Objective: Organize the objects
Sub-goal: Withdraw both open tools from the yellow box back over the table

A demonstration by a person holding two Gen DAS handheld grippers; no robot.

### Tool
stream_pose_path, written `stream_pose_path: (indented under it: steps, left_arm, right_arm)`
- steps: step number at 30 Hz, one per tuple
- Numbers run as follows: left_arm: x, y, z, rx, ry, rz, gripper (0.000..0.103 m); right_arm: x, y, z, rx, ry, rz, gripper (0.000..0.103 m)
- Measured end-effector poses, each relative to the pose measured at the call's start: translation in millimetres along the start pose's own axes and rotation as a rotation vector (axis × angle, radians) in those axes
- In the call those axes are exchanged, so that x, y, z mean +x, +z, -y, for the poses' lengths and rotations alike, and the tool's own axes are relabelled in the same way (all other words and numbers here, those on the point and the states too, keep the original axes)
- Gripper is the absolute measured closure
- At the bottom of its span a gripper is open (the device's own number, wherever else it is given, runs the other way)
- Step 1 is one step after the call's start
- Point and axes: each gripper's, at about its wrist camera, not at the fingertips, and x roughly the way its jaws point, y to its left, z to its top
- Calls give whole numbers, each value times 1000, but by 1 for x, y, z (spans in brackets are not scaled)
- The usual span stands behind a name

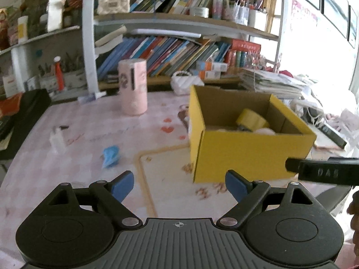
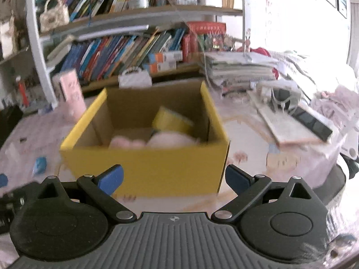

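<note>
While both tools, the left tool [image 1: 179,185] and right tool [image 2: 174,180], stand spread and empty, we judge the crumpled blue scrap [image 1: 110,155] on the tabletop [image 1: 78,134], left of the yellow box [image 1: 246,152], light and soft; we'd pinch its bunched middle.

Left gripper [image 1: 179,186] and right gripper [image 2: 175,179]: fingers apparently spread, empty.

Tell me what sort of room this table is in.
Probably a home study or a child's room. Shelves packed with leaning books stand behind the table, small handbags sit among them, and a stack of papers lies near a bright window.
</note>
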Motion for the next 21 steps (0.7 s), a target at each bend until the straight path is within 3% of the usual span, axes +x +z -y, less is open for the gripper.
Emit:
stream_pose_path:
  steps: [10, 21]
  left_arm:
    - [-32, -39, -38, 0, 26, -90, 12]
    - [-66, -70, -80, -39, 74, -125, 12]
  right_arm:
    - [-33, -49, -51, -39, 32, -72, 5]
    - [-58, -83, -102, -85, 94, -103, 5]
